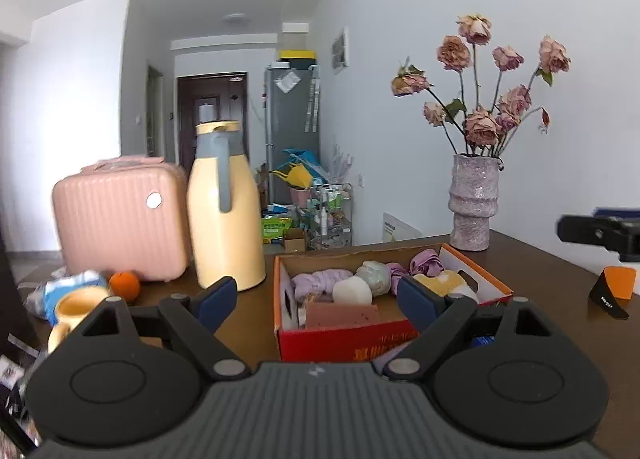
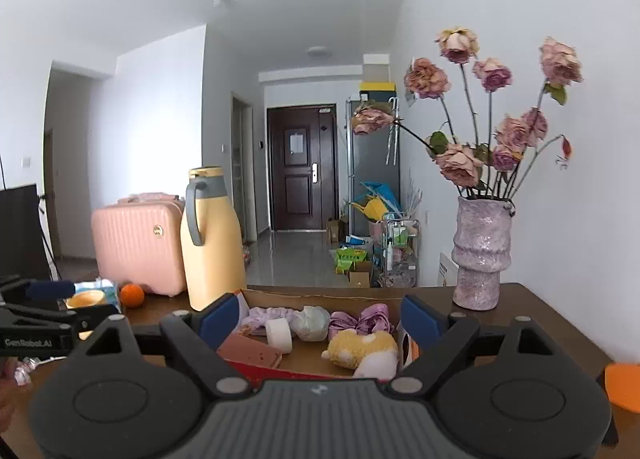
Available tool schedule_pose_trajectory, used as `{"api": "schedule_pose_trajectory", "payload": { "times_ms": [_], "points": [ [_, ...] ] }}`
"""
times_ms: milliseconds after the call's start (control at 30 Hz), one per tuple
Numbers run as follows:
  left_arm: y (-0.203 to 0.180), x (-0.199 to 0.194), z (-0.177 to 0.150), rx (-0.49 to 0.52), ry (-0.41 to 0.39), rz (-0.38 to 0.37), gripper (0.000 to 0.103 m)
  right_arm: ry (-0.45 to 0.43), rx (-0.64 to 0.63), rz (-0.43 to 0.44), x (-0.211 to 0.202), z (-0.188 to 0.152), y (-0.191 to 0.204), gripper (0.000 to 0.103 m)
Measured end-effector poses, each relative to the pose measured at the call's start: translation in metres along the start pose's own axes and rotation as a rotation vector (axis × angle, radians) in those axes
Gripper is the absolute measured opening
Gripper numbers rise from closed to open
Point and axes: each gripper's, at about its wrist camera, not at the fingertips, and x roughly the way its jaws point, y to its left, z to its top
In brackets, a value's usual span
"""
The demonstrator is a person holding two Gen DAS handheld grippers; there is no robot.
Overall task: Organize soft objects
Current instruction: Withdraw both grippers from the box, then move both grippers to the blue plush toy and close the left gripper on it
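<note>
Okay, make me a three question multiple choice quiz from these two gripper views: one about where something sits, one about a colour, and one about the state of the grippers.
1. Where does the orange sit?
A. Inside the cardboard box
B. On the table in front of the pink suitcase
C. Beside the vase

2. What colour is the body of the thermos jug?
A. Pale yellow
B. Green
C. Black

3. What state are both grippers in?
A. Both shut on a plush toy
B. Left shut on a sponge, right open
C. Both open and holding nothing

Answers: 1 B, the orange lies on the table at the foot of the pink suitcase. 2 A, the jug is pale yellow with a grey handle. 3 C, the left gripper and right gripper have their fingers spread wide with nothing between them.
</note>
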Motion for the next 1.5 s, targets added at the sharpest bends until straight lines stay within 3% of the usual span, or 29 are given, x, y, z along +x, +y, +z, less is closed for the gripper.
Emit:
{"api": "schedule_pose_trajectory", "payload": {
  "times_ms": [100, 200, 367, 500, 600, 900, 1033, 1133, 1333, 1400, 1500],
  "points": [
    [0.006, -0.023, -0.022, -0.058, -0.005, -0.023, 0.095, -0.002, 0.026, -0.002, -0.026, -0.022, 0.001, 0.088],
    [0.007, -0.043, -0.053, -0.062, 0.05, -0.046, 0.095, 0.0, -0.026, -0.026, -0.058, -0.056, 0.009, 0.088],
    [0.008, -0.078, -0.091, -0.083, 0.104, -0.028, 0.095, 0.097, -0.009, -0.03, -0.095, -0.103, 0.014, 0.088],
    [0.013, -0.082, -0.104, -0.145, 0.159, -0.091, 0.096, 0.166, 0.077, 0.004, -0.107, -0.126, 0.01, 0.088],
    [0.006, -0.068, -0.101, -0.122, 0.166, -0.056, 0.096, 0.181, 0.068, -0.017, -0.096, -0.125, 0.011, 0.088],
    [-0.001, -0.022, -0.099, -0.131, 0.23, -0.089, 0.092, 0.234, 0.124, 0.011, -0.051, -0.124, 0.002, 0.086],
    [-0.005, 0.011, -0.094, -0.143, 0.266, -0.119, 0.085, 0.281, 0.189, 0.044, -0.014, -0.123, -0.007, 0.077],
    [-0.011, 0.044, -0.088, -0.183, 0.301, -0.168, 0.085, 0.323, 0.262, 0.075, 0.021, -0.121, -0.014, 0.063],
    [-0.019, 0.113, -0.085, -0.283, 0.421, -0.238, 0.062, 0.372, 0.321, 0.119, 0.087, -0.117, -0.013, 0.053],
    [-0.02, 0.125, -0.088, -0.315, 0.451, -0.269, 0.047, 0.385, 0.327, 0.121, 0.1, -0.119, -0.011, 0.049],
    [-0.019, 0.129, -0.093, -0.338, 0.478, -0.313, 0.034, 0.399, 0.347, 0.135, 0.107, -0.125, -0.008, 0.039]
  ]
}}
